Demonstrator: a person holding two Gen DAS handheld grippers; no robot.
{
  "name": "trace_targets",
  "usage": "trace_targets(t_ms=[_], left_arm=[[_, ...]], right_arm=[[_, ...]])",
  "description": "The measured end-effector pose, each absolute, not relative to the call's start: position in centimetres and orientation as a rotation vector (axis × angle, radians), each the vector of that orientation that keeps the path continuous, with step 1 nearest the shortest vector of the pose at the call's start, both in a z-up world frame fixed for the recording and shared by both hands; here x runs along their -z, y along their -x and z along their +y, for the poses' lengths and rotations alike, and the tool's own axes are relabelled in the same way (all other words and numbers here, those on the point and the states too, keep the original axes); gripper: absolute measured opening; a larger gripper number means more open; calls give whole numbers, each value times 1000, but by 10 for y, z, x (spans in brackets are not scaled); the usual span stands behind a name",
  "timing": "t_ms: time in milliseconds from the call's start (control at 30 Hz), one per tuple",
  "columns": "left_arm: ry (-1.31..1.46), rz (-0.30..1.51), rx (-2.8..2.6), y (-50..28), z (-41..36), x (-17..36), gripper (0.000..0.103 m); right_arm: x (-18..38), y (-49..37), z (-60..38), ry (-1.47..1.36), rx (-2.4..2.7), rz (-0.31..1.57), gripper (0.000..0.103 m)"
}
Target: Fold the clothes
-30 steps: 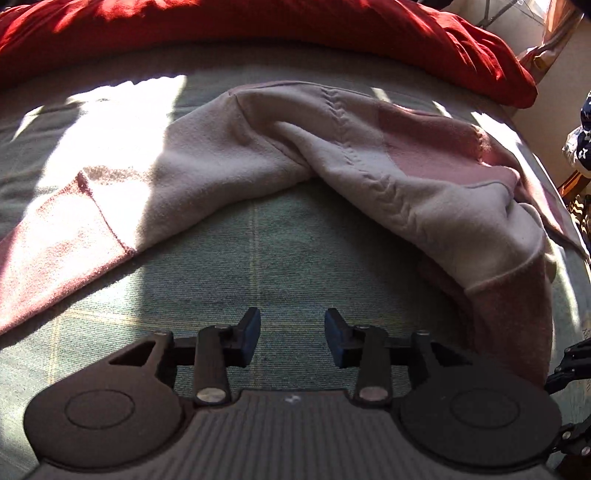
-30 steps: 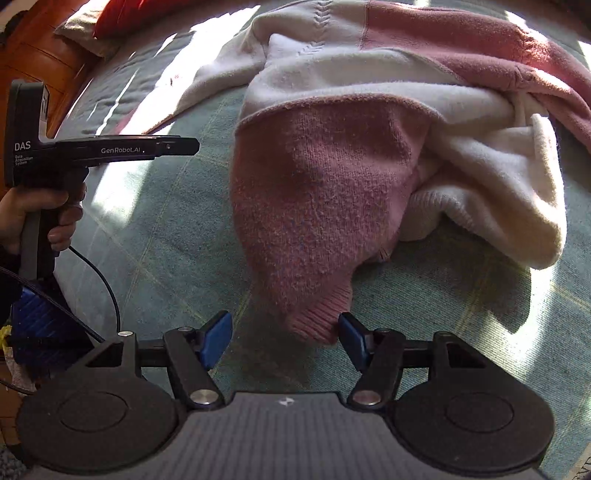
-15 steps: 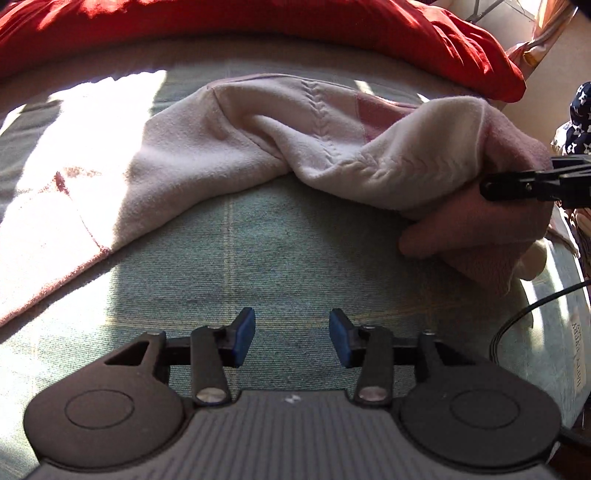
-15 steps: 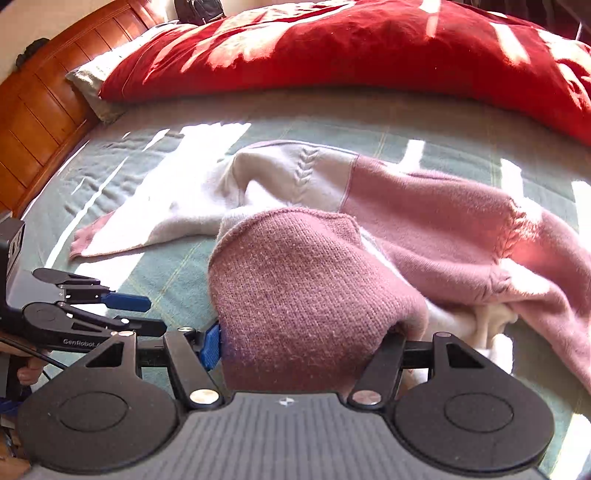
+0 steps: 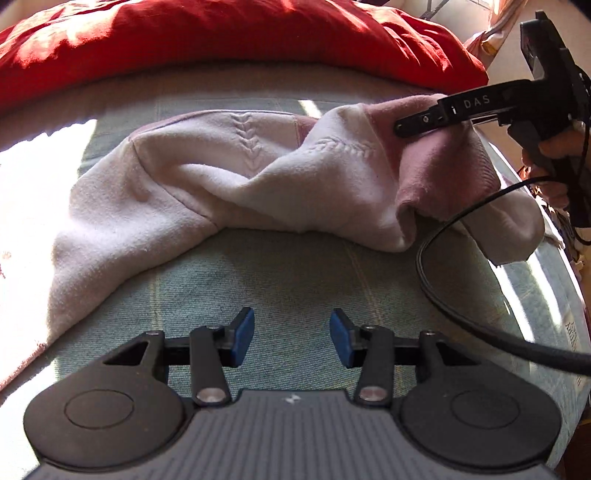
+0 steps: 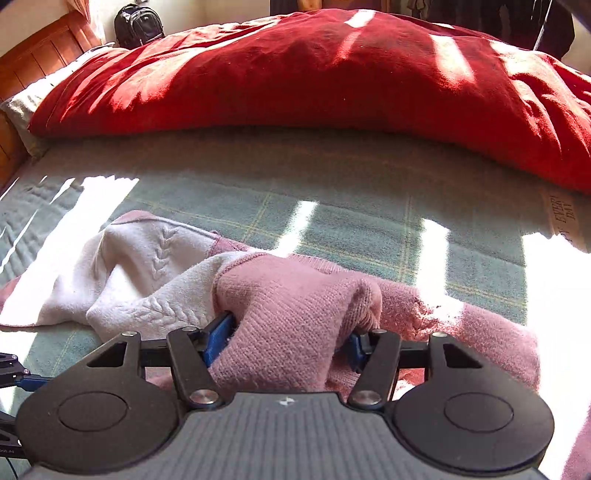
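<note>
Two blue-padded fingers (image 5: 243, 336) on the left gripper (image 5: 291, 338), spread wide apart, grasping nothing, poised above bare green bed cover (image 5: 295, 273) at lower centre of the left wrist frame. Two more on the right gripper (image 6: 286, 339), pressed against a thick bunch of pink knit from either side, so clenched on the sweater (image 6: 288, 314); seen from the left wrist view at upper right, black and lettered "DAS", with pink fabric hanging beneath its tip.

One sweater only, pink and cream, two colours in blocks with a cable-stitch pattern on the cream part. Lying crumpled across the middle of the left wrist frame, one sleeve trailing to the left edge into bright sun, the right end lifted off the bed. In the right wrist frame, filling lower centre and lower left.

One red duvet (image 6: 332, 74) heaped across the top of both frames. One black cable (image 5: 461, 314) curving over the bed at right. One dark backpack (image 6: 138, 24) at upper left of the right wrist frame, beside a wooden headboard (image 6: 40, 59).
</note>
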State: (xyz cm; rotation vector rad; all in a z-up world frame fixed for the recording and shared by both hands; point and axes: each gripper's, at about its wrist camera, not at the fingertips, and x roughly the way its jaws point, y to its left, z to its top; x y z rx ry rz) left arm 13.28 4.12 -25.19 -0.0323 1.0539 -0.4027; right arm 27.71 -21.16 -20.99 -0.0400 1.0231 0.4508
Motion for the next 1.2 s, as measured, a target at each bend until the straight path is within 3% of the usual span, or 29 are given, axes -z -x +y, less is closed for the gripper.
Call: trace_targets(t_ms=[500,733,1000,1133,1200], left_arm=[[-420,842,665,-123,-54,253,47],[-584,728,603,-117,-64,246,48],[-623,605,591,-122,-73,243,48],[-613,551,602,-125,-77,242,46],[-607,523,608,-126,-79,242,31]], right_arm=[[168,-172,-300,-76,-544,1142,68],[192,-121,-322,-126,-567,1216,69],[222,-124,-303,-294,-571,1105,68],[235,-133,-298,-368,-530,1049,56],[239,-138,-296,-391,-503,1027,40]])
